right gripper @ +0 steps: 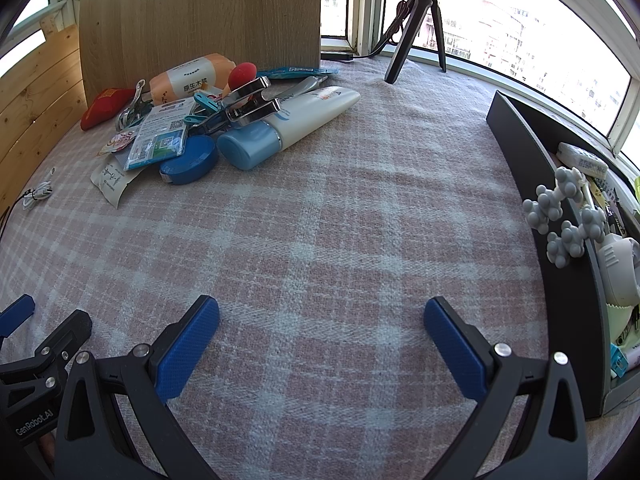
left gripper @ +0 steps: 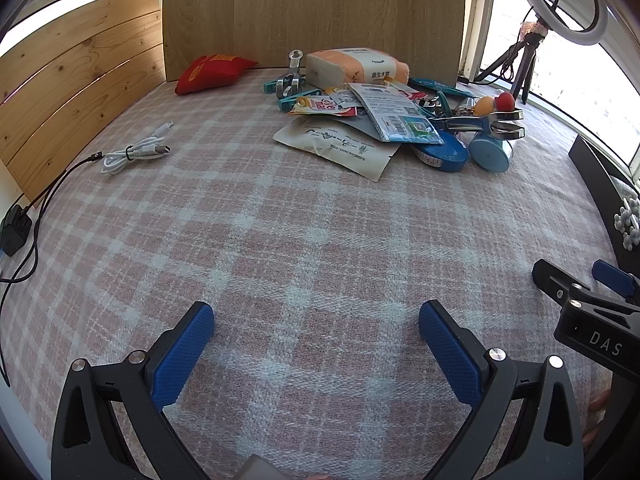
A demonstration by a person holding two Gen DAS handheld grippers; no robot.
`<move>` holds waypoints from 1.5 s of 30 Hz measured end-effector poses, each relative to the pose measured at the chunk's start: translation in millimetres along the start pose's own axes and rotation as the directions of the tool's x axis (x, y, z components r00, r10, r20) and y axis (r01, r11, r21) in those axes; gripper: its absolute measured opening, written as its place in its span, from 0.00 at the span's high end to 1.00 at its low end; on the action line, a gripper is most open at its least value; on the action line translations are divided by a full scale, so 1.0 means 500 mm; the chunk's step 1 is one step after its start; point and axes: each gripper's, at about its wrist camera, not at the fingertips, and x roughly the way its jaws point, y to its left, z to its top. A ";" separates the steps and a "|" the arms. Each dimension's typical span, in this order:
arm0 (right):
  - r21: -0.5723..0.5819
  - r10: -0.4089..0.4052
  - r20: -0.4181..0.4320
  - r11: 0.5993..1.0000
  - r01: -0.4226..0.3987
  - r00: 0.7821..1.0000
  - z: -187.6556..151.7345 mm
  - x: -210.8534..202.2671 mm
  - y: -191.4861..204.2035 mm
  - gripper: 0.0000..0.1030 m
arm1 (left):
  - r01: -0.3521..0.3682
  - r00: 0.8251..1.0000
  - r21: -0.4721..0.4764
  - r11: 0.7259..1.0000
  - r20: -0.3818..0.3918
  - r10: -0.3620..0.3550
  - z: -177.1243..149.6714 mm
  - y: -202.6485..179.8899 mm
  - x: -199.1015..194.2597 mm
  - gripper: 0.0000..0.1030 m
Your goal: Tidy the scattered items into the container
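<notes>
My dark bin (right gripper: 520,152) at right holds grey knobbly toys (right gripper: 568,216) and perhaps a tissue pack. The scattered pile (right gripper: 208,120) lies across the plaid cloth (right gripper: 320,240) by the window. My left tongs (left gripper: 316,344) and right tongs (right gripper: 322,340) gape wide, empty.

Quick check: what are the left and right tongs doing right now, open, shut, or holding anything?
Left tongs: open wide, nothing between the pads, only plaid cloth below.
Right tongs: open wide, holding nothing.

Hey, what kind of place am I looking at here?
Probably a home windowsill nook set up for filming: a checked cloth covers the surface, windows show city buildings outside, and a ring light on a small tripod stands by the glass.
</notes>
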 end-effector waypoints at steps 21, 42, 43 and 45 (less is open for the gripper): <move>-0.001 0.000 0.000 1.000 0.000 1.000 0.000 0.000 -0.001 0.00 | -0.013 1.000 -0.014 1.000 0.003 0.013 0.004 0.001 0.008 0.00; -0.079 0.046 -0.085 0.996 -0.053 0.995 0.008 -0.007 0.001 0.00 | -0.010 0.999 -0.014 1.000 -0.046 0.009 0.006 0.002 0.006 0.00; -0.082 0.047 -0.098 0.995 -0.055 0.994 0.009 -0.007 0.002 0.00 | -0.009 0.998 -0.013 1.000 -0.062 0.008 0.009 0.002 0.007 0.00; -0.081 0.049 -0.116 0.995 -0.058 0.992 0.011 -0.009 0.002 0.00 | -0.008 0.995 -0.015 1.000 -0.100 0.006 0.016 0.004 0.011 0.00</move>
